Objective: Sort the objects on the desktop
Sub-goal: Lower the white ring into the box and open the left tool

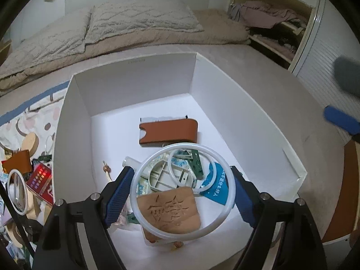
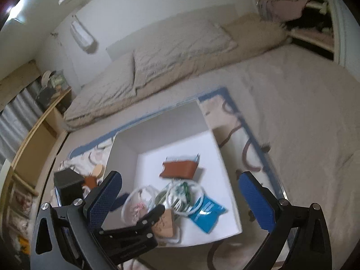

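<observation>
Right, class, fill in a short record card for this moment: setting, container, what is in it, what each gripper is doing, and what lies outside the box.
setting: bed with pillows
container: white box, open top
contents: brown leather sleeve, blue packet, carved wooden tile, small white ring, green plastic parts
left gripper: shut on large white ring, held above the box contents
right gripper: open, empty, over the box
outside box: another white ring, red packet, to the left

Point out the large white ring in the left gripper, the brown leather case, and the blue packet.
large white ring (image 1: 231, 187): left wrist view, right rim.
brown leather case (image 1: 168, 132): left wrist view, centre of face.
blue packet (image 2: 207, 213): right wrist view, middle.
</observation>
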`<state>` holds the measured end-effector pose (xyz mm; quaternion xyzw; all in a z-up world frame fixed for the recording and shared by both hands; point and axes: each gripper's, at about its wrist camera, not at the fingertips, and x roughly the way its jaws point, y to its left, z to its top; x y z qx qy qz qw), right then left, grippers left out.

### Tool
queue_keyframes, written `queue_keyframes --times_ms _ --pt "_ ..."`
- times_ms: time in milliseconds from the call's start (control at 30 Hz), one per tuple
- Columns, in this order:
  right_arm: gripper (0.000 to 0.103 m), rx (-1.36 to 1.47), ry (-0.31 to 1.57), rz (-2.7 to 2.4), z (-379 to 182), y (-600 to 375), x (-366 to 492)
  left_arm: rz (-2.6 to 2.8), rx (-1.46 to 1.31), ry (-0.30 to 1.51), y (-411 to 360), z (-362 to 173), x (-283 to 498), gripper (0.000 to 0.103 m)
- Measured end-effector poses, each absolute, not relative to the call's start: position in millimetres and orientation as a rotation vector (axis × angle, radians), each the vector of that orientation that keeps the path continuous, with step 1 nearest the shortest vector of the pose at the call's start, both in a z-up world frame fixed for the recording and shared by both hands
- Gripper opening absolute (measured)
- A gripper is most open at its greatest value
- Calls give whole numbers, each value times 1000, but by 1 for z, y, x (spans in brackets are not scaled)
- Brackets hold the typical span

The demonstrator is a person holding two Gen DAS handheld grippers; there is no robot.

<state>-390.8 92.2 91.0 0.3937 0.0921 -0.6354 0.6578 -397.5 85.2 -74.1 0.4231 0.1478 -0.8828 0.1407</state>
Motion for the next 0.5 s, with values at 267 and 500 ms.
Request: queue_keyframes --times_ms 267,500 --pt "103 900 205 -1437 87 95 -395 -2487 1311 425 95 -88 -403 83" --pt "103 939 201 -1433 81 92 -399 -2417 1346 450 88 -101 -404 83"
